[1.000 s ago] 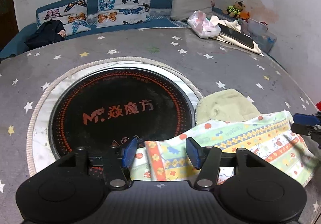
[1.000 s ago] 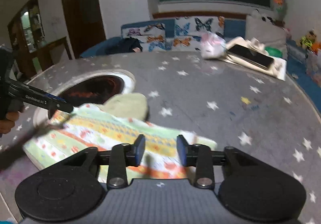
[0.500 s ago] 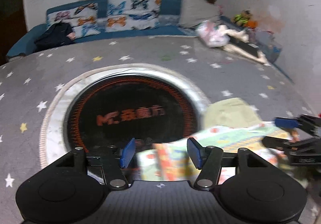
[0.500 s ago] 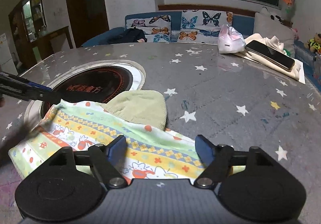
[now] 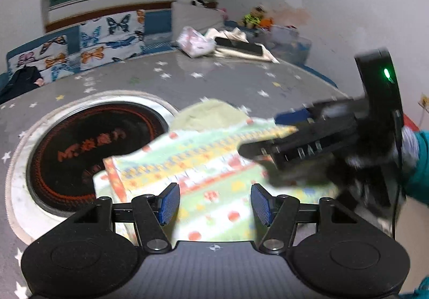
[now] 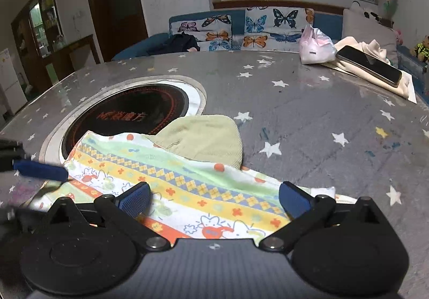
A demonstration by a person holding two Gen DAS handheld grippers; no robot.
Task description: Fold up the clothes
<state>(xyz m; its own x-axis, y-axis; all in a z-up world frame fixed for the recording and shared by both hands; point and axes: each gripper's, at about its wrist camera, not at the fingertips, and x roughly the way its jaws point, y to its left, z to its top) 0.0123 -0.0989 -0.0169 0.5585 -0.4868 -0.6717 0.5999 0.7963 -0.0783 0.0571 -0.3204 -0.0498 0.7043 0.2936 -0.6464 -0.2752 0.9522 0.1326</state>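
Observation:
A patterned garment with yellow, green and orange bands lies flat on the grey starred table. A pale green ribbed cloth sticks out from under its far edge. My right gripper hovers over the garment's near right part. Its jaws are opening wide, and the fabric lies below and between them, untouched by the pads. My left gripper is open above the garment, its pads clear of the fabric. In the left wrist view the right gripper reaches in from the right. The left gripper shows blurred at the garment's left corner.
A round black induction hob is set into the table left of the garment. At the far right edge lie a phone on a cream cloth and a pink plastic bag. A sofa with butterfly cushions stands behind the table.
The right jaws went from nearly shut around the garment's edge to wide apart, and the garment now lies flat. The left gripper slid right over the garment, towards the right gripper.

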